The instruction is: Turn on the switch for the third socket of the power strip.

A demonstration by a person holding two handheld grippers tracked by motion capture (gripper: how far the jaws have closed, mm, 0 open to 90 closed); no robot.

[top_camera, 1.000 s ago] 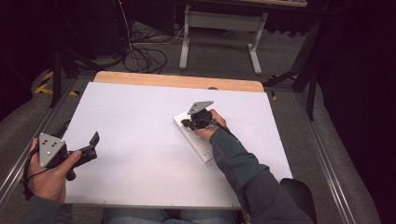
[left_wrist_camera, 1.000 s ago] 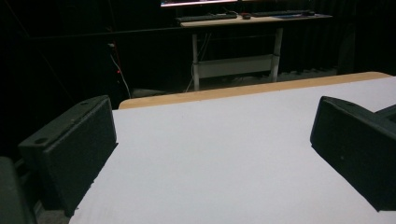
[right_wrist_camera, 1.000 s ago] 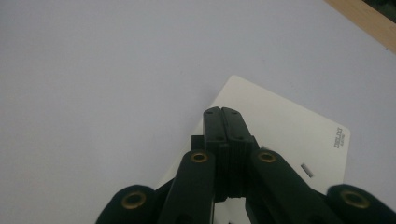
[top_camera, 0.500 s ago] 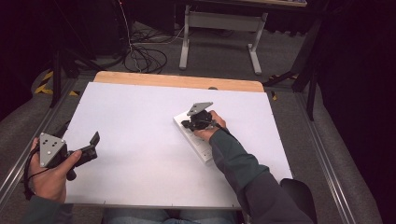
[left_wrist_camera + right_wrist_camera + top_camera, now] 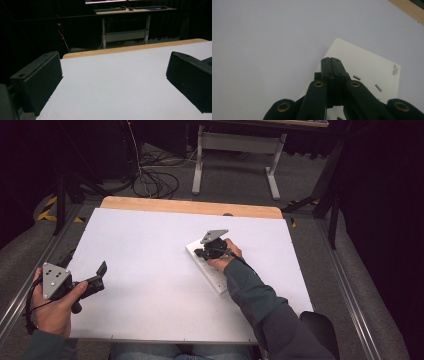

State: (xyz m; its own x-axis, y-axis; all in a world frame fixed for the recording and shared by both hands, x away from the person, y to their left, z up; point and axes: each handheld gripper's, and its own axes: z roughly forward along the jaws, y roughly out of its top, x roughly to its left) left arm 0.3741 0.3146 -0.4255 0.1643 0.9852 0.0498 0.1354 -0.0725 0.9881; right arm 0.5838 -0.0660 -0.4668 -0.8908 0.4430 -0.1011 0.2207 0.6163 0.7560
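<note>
A white power strip (image 5: 214, 272) lies at an angle on the white table (image 5: 150, 250), right of its middle. My right gripper (image 5: 197, 253) is shut and held low over the strip's far end. In the right gripper view the black jaws meet flat against each other at the right gripper (image 5: 331, 60) tip with nothing between them, above the power strip (image 5: 367, 67) and its slots. My left gripper (image 5: 100, 276) is open near the table's left front edge. The left gripper (image 5: 112, 80) jaws stand wide apart over bare table (image 5: 112, 70).
A wooden strip (image 5: 190, 206) borders the table's far edge. Beyond it on the floor are cables (image 5: 150, 175) and a desk frame (image 5: 235, 150). Metal rails (image 5: 345, 290) run along both sides of the table.
</note>
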